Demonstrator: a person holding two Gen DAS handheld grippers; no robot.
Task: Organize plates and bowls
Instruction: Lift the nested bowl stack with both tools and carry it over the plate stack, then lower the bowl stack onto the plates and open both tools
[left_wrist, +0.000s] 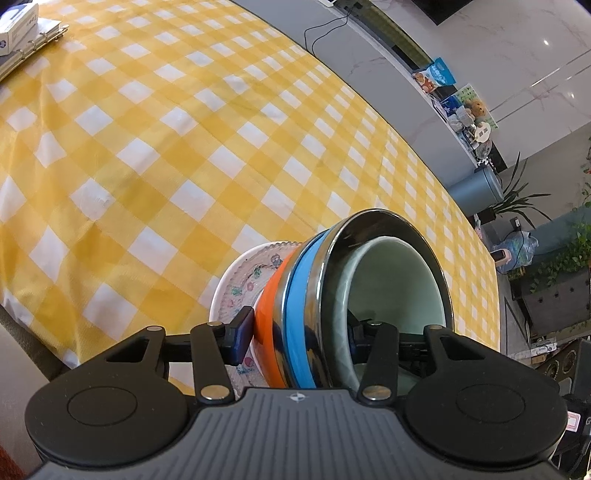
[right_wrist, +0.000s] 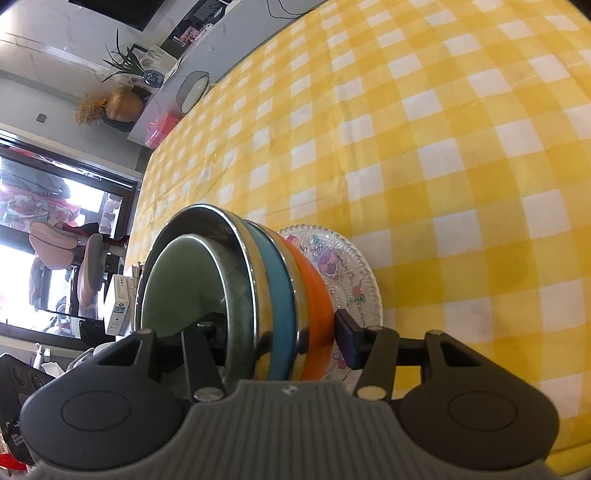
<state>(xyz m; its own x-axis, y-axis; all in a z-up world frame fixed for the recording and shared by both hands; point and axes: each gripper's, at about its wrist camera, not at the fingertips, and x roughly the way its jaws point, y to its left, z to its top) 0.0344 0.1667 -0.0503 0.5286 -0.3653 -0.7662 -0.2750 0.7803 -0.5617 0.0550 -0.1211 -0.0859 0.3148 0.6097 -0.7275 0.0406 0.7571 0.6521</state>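
Observation:
A nested stack of bowls fills the near part of both views: a pale green bowl (left_wrist: 399, 280) (right_wrist: 184, 280) sits inside a steel bowl with a blue band (left_wrist: 299, 295) (right_wrist: 277, 280), which sits in a steel bowl with an orange band (left_wrist: 269, 306) (right_wrist: 314, 295). Under the stack lies a clear glass plate with a flower pattern (left_wrist: 240, 280) (right_wrist: 347, 273) on the checked cloth. My left gripper (left_wrist: 299, 332) clamps one side of the stack, one pad inside the green bowl and the other against the orange bowl. My right gripper (right_wrist: 277, 336) clamps the opposite side the same way.
The yellow and white checked tablecloth (left_wrist: 166, 166) stretches far beyond the stack. A ring binder with a white box on it (left_wrist: 22, 37) lies at the far corner. A grey counter with packets and a cable (left_wrist: 369, 55) runs past the table's far edge.

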